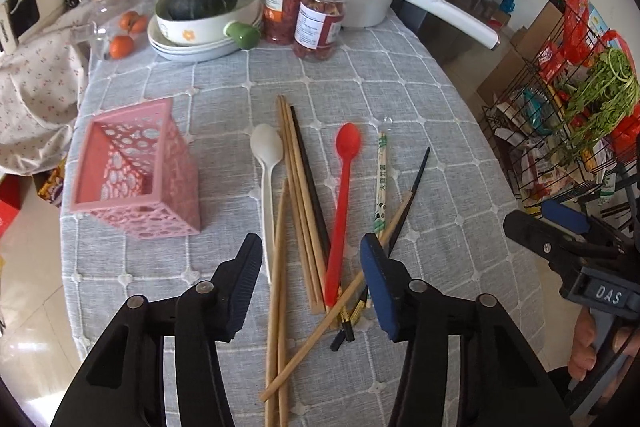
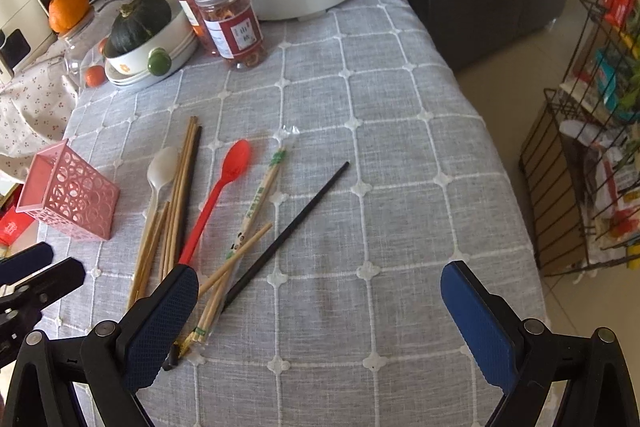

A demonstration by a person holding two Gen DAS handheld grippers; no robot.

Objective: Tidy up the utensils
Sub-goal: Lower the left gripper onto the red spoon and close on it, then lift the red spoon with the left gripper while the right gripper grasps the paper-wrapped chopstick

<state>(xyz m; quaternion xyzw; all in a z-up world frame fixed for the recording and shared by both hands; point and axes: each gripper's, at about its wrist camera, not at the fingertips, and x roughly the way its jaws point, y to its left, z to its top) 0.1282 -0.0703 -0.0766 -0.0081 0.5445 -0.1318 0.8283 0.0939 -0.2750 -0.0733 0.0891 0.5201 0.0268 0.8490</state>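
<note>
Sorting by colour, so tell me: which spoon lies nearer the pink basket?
The white spoon. It lies left of the wooden chopsticks, on the side of the pink basket; the red spoon lies right of them.

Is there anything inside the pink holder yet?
The pink holder looks empty: the left wrist view shows only its bare perforated walls and floor. The near inner corner is hidden by its front wall. All utensils lie on the tablecloth.

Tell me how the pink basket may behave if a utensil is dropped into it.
The pink basket looks like thin, perforated plastic, so it is probably light. It stands tall on a narrow base on soft cloth, so it may tip or slide when a long chopstick leans on its rim.
</note>
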